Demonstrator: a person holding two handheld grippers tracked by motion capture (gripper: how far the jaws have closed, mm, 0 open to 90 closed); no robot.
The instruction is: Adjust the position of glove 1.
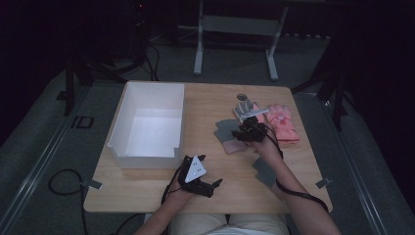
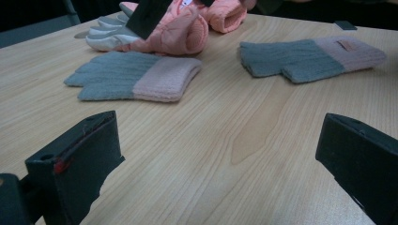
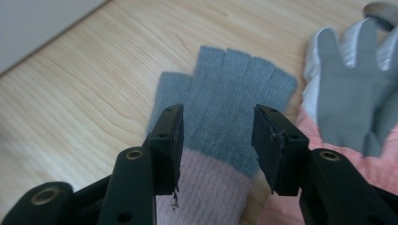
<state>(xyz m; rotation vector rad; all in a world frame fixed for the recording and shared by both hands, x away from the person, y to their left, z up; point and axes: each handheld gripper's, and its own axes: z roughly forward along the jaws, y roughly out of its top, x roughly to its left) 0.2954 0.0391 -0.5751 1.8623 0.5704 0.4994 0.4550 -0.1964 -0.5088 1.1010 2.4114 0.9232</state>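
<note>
My right gripper (image 3: pixel 218 140), jaws half-open astride the grey-and-pink knitted fingerless glove (image 3: pixel 220 122) but gripping nothing, may snag the neighbouring salmon-pink padded glove (image 3: pixel 371 171).

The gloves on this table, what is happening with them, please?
A person works at a wooden table with a gripper in each hand. The right gripper is over a grey and pink knitted glove, jaws partly closed on either side of it, not yet pressing it. The left gripper rests open near the front edge, holding nothing. A second grey and pink glove, a pink glove and a grey and white glove lie nearby. The white box stands at the left.
</note>
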